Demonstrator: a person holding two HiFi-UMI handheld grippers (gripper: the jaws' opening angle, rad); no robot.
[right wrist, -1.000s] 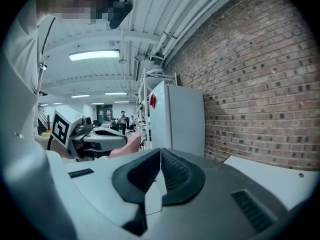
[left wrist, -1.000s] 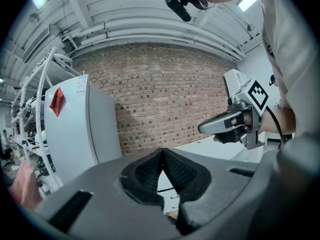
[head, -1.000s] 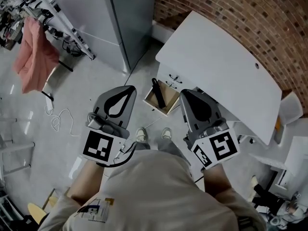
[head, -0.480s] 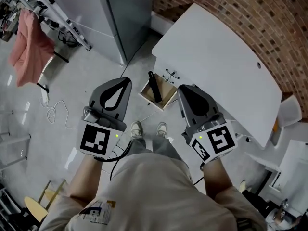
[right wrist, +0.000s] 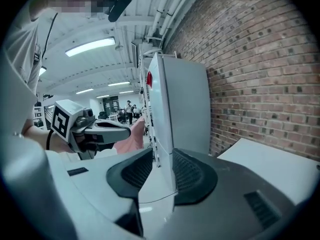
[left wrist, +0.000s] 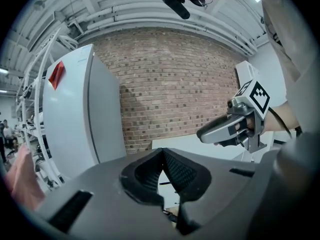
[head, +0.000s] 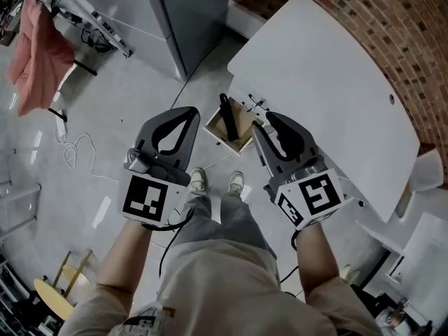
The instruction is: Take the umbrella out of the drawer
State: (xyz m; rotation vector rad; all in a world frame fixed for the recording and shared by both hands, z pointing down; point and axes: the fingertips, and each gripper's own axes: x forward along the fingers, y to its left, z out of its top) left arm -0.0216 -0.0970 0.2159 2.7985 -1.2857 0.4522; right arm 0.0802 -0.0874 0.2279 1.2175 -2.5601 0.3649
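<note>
A black folded umbrella (head: 226,117) stands slanted in the open wooden drawer (head: 239,143) under the white desk (head: 329,75). My left gripper (head: 190,110) hovers just left of the drawer, its jaws shut with the tips touching and nothing held (left wrist: 161,153). My right gripper (head: 269,117) hovers just right of the drawer, over the desk's front edge. Its jaws are opening, with a narrow gap and nothing between them (right wrist: 160,154). Neither gripper touches the umbrella. Each gripper shows in the other's view: the right gripper (left wrist: 220,129) and the left gripper (right wrist: 107,129).
A tall grey cabinet (head: 185,12) stands behind the drawer, a brick wall (head: 392,19) beyond the desk. A pink cloth (head: 38,47) hangs on a rack at far left, and a white cable (head: 77,152) lies on the floor. The person's shoes (head: 199,180) stand just before the drawer.
Both grippers have come down and forward toward the drawer, flanking it more closely. The right gripper's jaws have parted slightly.
</note>
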